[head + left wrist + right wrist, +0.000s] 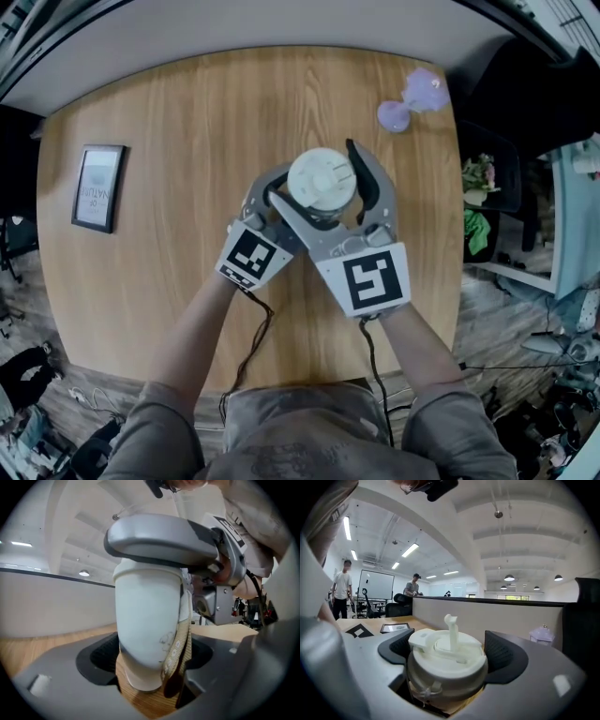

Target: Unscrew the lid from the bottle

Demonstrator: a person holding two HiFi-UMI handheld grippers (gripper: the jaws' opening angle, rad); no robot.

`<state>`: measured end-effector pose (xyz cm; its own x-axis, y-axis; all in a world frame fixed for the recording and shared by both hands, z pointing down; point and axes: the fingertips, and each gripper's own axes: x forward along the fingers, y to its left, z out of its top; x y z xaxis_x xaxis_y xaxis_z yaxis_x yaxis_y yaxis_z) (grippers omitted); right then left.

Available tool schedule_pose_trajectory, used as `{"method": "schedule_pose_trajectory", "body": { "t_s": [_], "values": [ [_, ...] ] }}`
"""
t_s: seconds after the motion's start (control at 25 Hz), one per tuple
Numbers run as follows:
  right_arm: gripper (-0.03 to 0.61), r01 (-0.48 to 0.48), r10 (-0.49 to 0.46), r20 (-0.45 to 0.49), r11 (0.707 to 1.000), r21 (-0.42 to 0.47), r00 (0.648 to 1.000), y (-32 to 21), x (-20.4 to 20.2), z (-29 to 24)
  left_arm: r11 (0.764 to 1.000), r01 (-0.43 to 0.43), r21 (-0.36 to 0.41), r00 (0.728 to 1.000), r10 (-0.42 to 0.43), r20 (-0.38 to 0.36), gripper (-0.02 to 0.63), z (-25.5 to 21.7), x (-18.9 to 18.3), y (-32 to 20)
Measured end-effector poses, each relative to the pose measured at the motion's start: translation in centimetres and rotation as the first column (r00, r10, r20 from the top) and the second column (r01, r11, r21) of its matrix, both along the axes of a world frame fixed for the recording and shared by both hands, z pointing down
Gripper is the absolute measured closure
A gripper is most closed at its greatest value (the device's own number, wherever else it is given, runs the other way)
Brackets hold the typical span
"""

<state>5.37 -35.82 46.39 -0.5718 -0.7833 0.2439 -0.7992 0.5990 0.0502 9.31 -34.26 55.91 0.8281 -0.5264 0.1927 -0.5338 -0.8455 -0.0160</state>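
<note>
A white bottle stands upright on the wooden table, with a tan strap hanging down its side. My left gripper is low around the bottle's body, and its pads press on it. The white lid has a flip spout standing up. Higher up, my right gripper has the lid between its open jaws. A narrow gap shows beside the right finger.
A framed picture lies at the table's left. A purple object sits at the far right corner. A dark chair and clutter stand beyond the table's right edge. People stand far off in the right gripper view.
</note>
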Motion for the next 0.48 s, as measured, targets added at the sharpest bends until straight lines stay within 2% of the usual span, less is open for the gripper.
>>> {"method": "schedule_pose_trajectory", "body": {
  "t_s": [0.12, 0.24, 0.36, 0.48],
  "values": [
    [0.101, 0.08, -0.08, -0.001, 0.996, -0.025, 0.997, 0.1, -0.2, 0.2, 1.0, -0.014, -0.001, 1.0, 0.014, 0.008, 0.252, 0.1, 0.1, -0.1],
    [0.101, 0.202, -0.202, 0.003, 0.978, -0.051, 0.979, 0.5, -0.6, 0.2, 1.0, -0.019, -0.017, 1.0, 0.019, -0.001, 0.252, 0.1, 0.0, 0.0],
    [0.101, 0.343, -0.344, 0.007, 0.937, -0.068, 0.939, 1.0, -0.9, 0.1, 0.999, -0.036, -0.012, 0.999, 0.037, 0.002, 0.252, 0.0, 0.0, 0.0],
    [0.101, 0.479, -0.481, -0.002, 0.875, -0.071, 0.877, 1.5, -1.1, 0.2, 0.999, -0.048, -0.011, 0.999, 0.048, 0.004, 0.252, 0.1, 0.1, 0.0]
  ]
}}
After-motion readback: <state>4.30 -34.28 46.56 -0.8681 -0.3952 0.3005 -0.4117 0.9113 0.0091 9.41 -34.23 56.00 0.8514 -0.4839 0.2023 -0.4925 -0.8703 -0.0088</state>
